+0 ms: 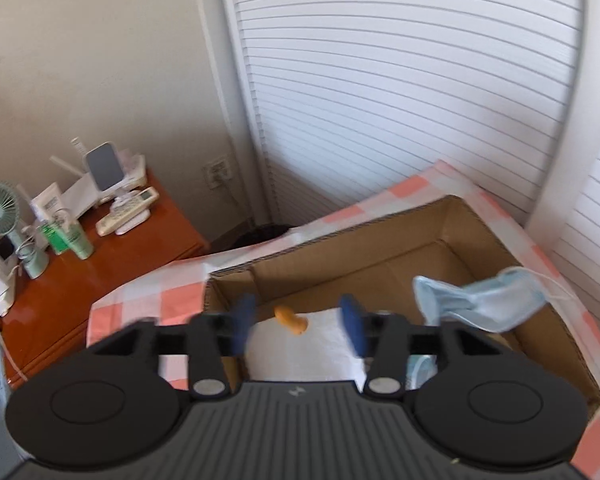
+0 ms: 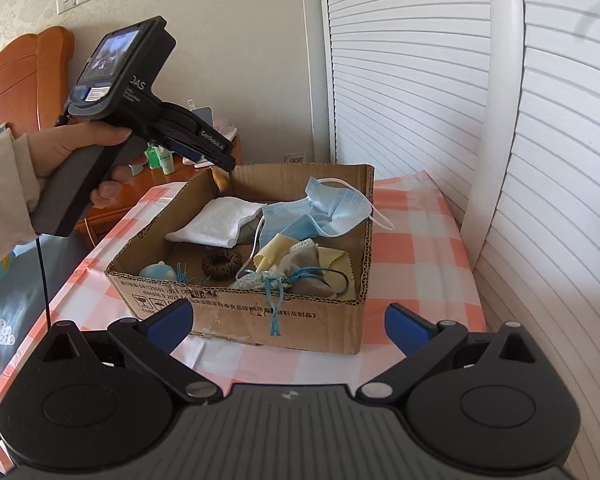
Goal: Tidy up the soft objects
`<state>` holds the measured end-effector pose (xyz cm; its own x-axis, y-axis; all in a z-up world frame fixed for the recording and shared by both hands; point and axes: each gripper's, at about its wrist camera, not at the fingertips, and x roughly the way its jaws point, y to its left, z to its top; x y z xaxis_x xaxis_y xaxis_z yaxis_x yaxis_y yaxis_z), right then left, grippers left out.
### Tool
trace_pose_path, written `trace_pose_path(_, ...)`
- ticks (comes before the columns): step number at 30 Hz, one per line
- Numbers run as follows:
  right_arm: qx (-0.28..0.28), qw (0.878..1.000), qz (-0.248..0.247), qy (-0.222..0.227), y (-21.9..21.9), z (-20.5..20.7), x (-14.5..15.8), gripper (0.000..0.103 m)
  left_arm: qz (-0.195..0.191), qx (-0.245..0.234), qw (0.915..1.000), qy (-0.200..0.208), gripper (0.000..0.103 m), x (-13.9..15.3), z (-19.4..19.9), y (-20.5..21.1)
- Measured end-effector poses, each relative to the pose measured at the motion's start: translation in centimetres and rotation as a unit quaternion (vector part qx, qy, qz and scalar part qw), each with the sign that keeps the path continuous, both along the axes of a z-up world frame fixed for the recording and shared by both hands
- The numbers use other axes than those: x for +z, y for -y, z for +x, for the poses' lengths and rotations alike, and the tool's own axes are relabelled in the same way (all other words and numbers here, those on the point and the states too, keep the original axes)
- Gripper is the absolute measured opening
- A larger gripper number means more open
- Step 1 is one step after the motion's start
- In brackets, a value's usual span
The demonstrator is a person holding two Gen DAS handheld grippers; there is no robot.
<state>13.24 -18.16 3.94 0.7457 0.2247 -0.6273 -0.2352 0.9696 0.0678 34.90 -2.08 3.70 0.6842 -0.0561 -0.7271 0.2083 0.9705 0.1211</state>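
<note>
Checked tablecloth (image 2: 412,240) under cardboard box (image 2: 236,312), louvred doors (image 2: 400,60) behind — both grippers' jaws apart, empty.

Readable text, right wrist view only:
- left gripper (image 2: 225,163) body: "GenRobot" in white along the side, last characters unclear. Above the handle, "DAS" with the first letter cut off; small lines under it too fine to read.
- cardboard box (image 2: 260,316) front wall: fragile/handling symbols at left, a printed line with "2013" in it, then a row of Chinese characters, partly blurred.

Left wrist view: tubes on the nightstand (image 1: 112,256) carry print, illegible.
</note>
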Motion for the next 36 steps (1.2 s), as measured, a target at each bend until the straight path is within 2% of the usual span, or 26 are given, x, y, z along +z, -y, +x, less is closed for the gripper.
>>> trace_pose_path(2, 0.0, 1.0, -0.002, 0.0, -0.2, 0.0, 0.0, 0.103, -0.012, 0.016, 0.9997, 0.015, 0.094, 0.3, -0.6, -0.6)
trace_pose_path(7, -0.003, 1.0, -0.008, -0.003, -0.5, -0.2, 0.0, 0.103, -0.024, 0.027, 0.9985, 0.041, 0.098, 1.8, -3.1, -1.8)
trace_pose_path(12, -0.023, 1.0, -0.014, -0.015, -0.8, -0.4, 0.2, 0.103, -0.022, 0.017, 0.9962, 0.083, 0.102, 3.1, -8.2, -2.5)
trace_pose_path(16, -0.059, 0.997, -0.022, -0.039, -0.7, -0.3, -0.2, 0.103, -0.019, 0.027, 0.9945, 0.1, 0.102, 3.1, -13.4, -2.9)
trace_pose_path(19, -0.08, 0.995, -0.023, -0.062, -0.6, -0.2, -0.7, 0.103, -0.009, 0.044, 0.996, 0.077, 0.102, 2.2, -16.9, -2.8)
trace_pose_path(26, -0.096, 0.991, -0.037, -0.086, -1.4, -1.3, -1.3, 0.103, -0.039, 0.089, 0.9951, 0.013, 0.102, 0.0, -22.7, -2.5)
trace_pose_path(36, -0.098, 0.992, -0.047, -0.065, -2.2, -3.2, 0.4, 0.103, -0.035, 0.1, 0.9942, 0.018, 0.102, 0.7, -24.8, -1.6)
